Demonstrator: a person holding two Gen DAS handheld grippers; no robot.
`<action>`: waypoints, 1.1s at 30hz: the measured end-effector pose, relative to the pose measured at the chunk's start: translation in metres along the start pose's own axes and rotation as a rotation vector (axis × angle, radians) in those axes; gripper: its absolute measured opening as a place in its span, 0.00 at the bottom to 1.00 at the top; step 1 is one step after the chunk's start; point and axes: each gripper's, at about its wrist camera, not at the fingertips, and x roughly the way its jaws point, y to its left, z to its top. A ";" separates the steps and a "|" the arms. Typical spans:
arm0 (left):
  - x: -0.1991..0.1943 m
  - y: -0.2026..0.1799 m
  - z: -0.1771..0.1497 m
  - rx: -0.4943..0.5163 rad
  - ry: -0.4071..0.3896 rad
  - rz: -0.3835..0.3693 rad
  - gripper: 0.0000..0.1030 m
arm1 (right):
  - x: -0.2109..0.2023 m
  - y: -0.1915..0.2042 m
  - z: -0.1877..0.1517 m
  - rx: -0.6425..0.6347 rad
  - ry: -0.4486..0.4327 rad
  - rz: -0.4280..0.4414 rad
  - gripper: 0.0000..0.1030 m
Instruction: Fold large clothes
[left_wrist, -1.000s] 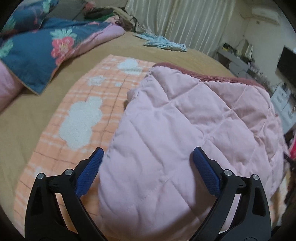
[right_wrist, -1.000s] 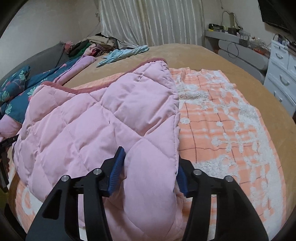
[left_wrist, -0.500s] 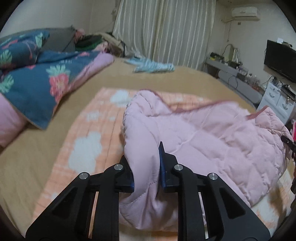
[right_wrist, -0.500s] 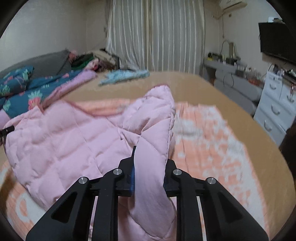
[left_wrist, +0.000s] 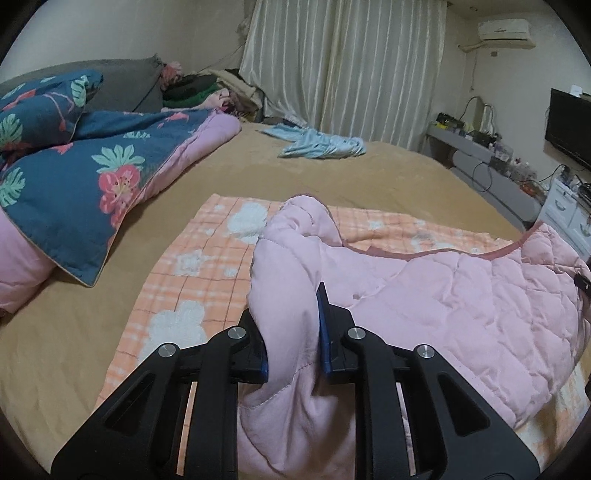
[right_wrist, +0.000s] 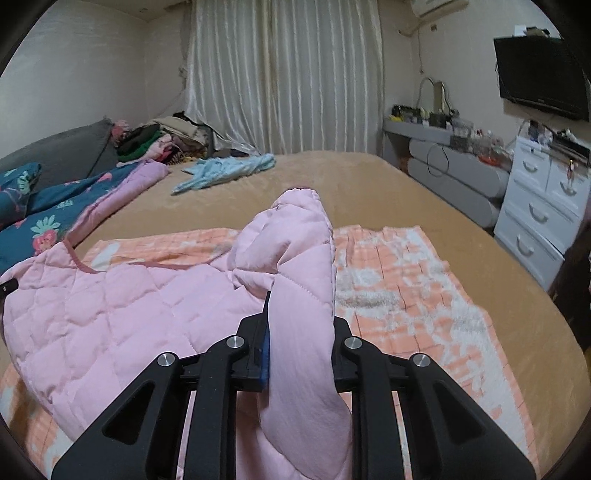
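Left tool (left_wrist: 293, 341) clamping fold of pink quilted jacket (left_wrist: 461, 295) at lower centre of left wrist view, blue pads pressing fabric from both sides. Right tool (right_wrist: 301, 349) pinching another fold of same jacket at lower centre of right wrist view. Jacket sagging between both tools, rest lying on orange checked blanket (right_wrist: 406, 280) spread over tan bed (left_wrist: 332, 177). Blue floral duvet (left_wrist: 74, 177) lying at left. Light blue garment (right_wrist: 225, 171) lying beyond, near curtains (right_wrist: 280, 74).
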 end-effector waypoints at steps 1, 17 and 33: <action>0.003 0.001 -0.001 -0.002 0.005 0.002 0.11 | 0.004 -0.001 -0.002 0.003 0.007 -0.004 0.17; 0.048 0.002 -0.009 -0.031 0.071 0.035 0.12 | 0.063 -0.018 -0.032 0.095 0.136 -0.085 0.17; 0.095 0.008 -0.033 -0.047 0.132 0.082 0.16 | 0.106 -0.019 -0.052 0.091 0.224 -0.109 0.19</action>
